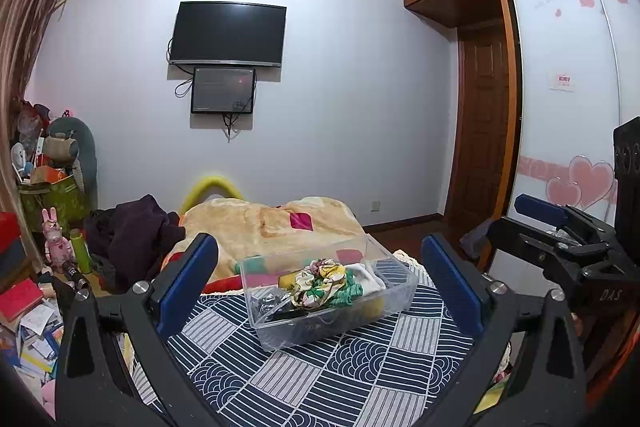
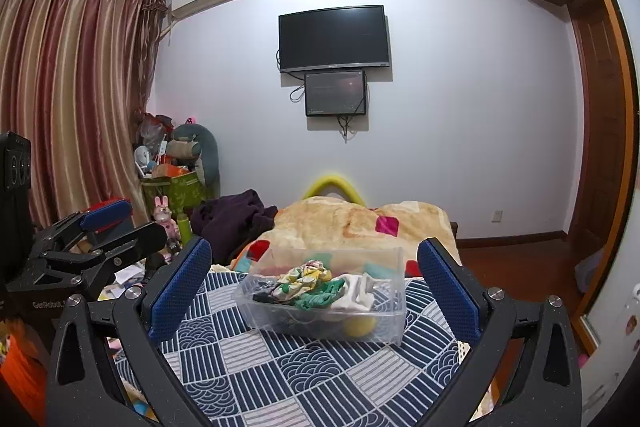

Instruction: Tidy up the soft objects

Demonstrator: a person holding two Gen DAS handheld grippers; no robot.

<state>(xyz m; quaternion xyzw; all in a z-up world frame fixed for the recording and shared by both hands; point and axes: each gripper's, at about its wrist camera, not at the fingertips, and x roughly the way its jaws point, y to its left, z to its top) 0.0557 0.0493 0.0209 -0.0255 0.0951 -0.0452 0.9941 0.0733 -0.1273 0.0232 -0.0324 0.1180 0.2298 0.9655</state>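
A clear plastic bin (image 1: 394, 301) stands on the blue-and-white patterned cloth (image 1: 320, 375). It holds several soft things: a floral scrunchie (image 1: 320, 277), a green scrunchie (image 1: 346, 293), a white cloth (image 1: 368, 277) and a yellow ball (image 2: 360, 325). My left gripper (image 1: 320, 259) is open and empty, its fingers apart on either side of the bin, just short of it. My right gripper (image 2: 314, 261) is open and empty, facing the same bin (image 2: 384, 319). Each gripper shows at the edge of the other's view.
Beyond the cloth lie a beige blanket (image 1: 260, 223) and a dark purple garment (image 1: 132, 231). Clutter, a green box (image 1: 56, 199) and a pink rabbit toy (image 1: 54, 235) stand at the left. A wardrobe (image 1: 568, 87) and door (image 1: 480, 123) are at the right.
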